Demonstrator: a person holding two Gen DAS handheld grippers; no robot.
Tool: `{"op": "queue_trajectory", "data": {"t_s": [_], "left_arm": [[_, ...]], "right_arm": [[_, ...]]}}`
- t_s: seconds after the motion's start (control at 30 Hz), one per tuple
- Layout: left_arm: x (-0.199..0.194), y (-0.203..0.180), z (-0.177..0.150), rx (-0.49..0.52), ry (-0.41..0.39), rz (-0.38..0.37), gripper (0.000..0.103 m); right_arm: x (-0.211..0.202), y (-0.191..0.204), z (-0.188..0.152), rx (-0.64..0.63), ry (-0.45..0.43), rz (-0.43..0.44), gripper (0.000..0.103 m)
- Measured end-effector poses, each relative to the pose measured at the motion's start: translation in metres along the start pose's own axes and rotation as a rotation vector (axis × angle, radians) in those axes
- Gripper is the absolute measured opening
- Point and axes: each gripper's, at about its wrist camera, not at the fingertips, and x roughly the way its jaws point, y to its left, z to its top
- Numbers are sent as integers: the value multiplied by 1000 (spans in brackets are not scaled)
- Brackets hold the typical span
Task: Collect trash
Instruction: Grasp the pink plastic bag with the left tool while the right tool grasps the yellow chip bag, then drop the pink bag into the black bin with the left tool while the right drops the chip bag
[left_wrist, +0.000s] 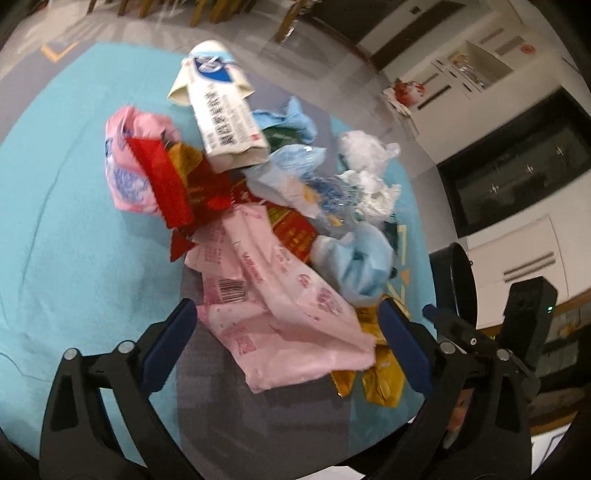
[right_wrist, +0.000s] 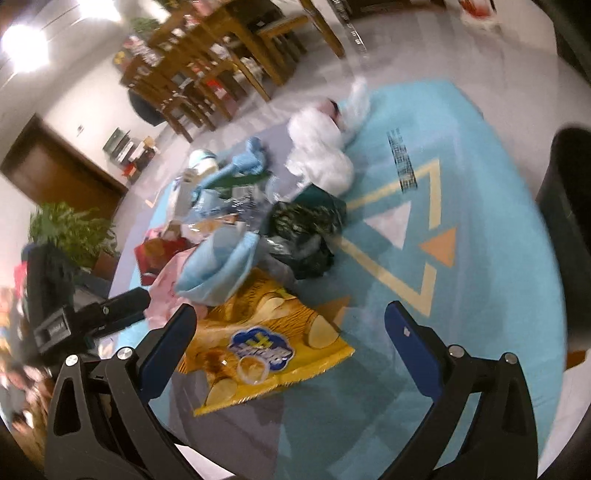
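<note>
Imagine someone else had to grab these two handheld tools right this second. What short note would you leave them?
Left tool: open, holding nothing, its fingers either side of the pink wrapper.
Right tool: open, holding nothing, with the yellow chip bag lying between its fingers.
Trash: all in one pile on the teal rug, including a white carton, red wrappers, blue crumpled plastic, white bags and a dark green bag.
Bin: a black container stands at the rug's edge.
Done: nothing picked up that these views show.
Left: everything. The pink wrapper and the chip bag look like the closest picks.
</note>
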Motion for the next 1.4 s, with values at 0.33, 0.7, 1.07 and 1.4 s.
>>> {"op": "queue_trajectory", "data": {"t_s": [0.33,0.7,1.07,1.4], "left_arm": [[13,2,-5,-8,24,28,54],[10,-8,-15,31,28,-12,11],[-17,-10,-27,62,16,-51,9],[-56,-26,-27,95,-98,-128,9]], "right_arm": [[22,3,-15,15,101,43,75],[4,-1,-30,13,87,14,34],[-13,-9,-39,39,67,-10,28],[-57,-26,-51,113,-56,16,27]]}}
